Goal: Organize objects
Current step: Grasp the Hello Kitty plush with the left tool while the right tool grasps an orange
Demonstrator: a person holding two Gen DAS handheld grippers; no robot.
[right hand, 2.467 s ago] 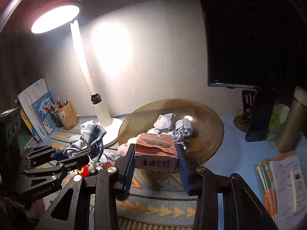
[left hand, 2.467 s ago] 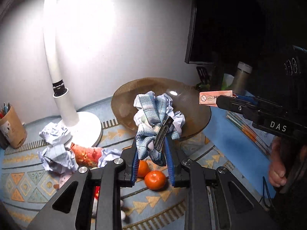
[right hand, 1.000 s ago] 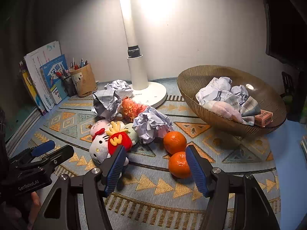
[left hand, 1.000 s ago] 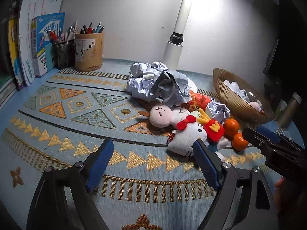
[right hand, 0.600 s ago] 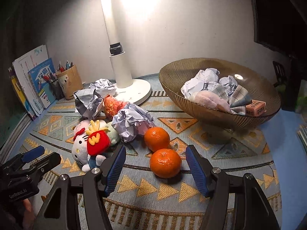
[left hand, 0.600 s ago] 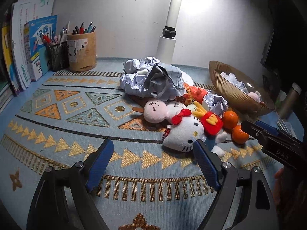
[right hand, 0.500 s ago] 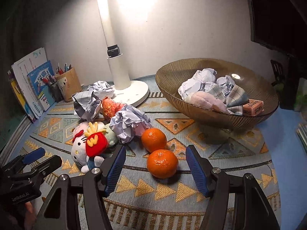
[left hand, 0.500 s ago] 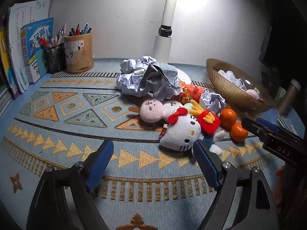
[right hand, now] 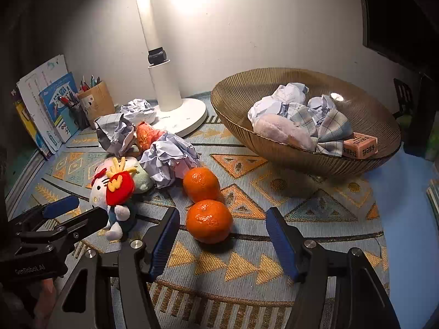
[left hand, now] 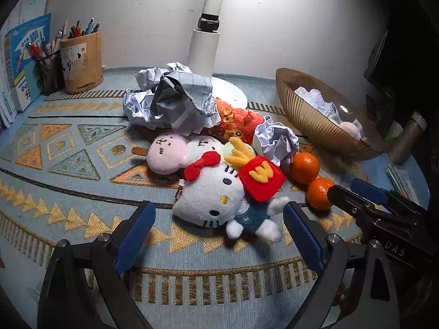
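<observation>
My left gripper (left hand: 219, 233) is open and empty, just short of a white cat plush (left hand: 211, 194) with a red fries pouch, lying on the patterned mat. My right gripper (right hand: 222, 235) is open and empty, its jaws either side of the nearer orange (right hand: 209, 220); a second orange (right hand: 201, 183) lies behind it. A brown ribbed bowl (right hand: 277, 150) at the right holds crumpled paper, a checked cloth (right hand: 329, 128), a pink plush and a pink box (right hand: 360, 145). Crumpled paper balls (right hand: 171, 159) and a pink plush (left hand: 167, 153) lie loose on the mat.
A white lamp base (right hand: 181, 118) stands behind the pile. A pen cup (left hand: 81, 60) and books (left hand: 24, 60) stand at the back left. A metal flask (left hand: 407, 139) and a dark monitor are at the right. The mat (left hand: 68, 148) extends to the left.
Both grippers let go of the cloth and the box into the bowl, opened, and came down to the mat. Over the last second the left closed in on the cat plush, the right on the orange.
</observation>
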